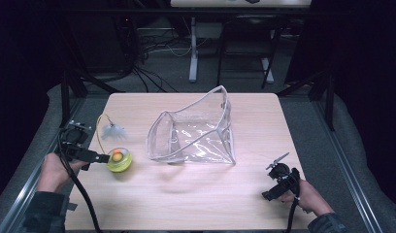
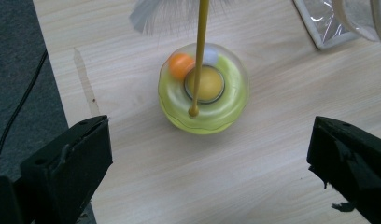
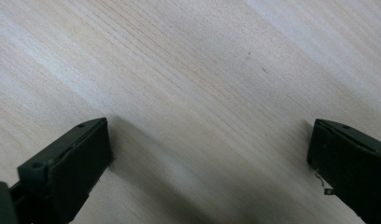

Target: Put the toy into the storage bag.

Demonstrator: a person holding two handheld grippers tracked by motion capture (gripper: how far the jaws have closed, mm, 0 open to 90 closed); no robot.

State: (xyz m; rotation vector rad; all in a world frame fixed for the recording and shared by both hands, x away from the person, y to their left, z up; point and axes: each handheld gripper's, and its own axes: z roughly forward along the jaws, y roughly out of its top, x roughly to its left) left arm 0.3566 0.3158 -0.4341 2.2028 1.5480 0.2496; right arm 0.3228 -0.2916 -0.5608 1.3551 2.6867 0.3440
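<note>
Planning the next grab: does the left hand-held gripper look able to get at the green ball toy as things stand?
Probably yes. The left hand-held gripper is open, the green ball toy sits just ahead between its jaws, and only bare table lies between; the yellow wand stands above.

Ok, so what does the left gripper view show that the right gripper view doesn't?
The left gripper view shows a round yellow-green plastic toy with a clear dome, an orange ball inside it, a thin yellow wand rising from its centre to a white feather tuft, and a corner of the clear plastic pouch. The right gripper view has just bare light wood tabletop beyond its jaws. Both share that wooden table and a pair of black jaws spread wide, holding nothing.
</note>
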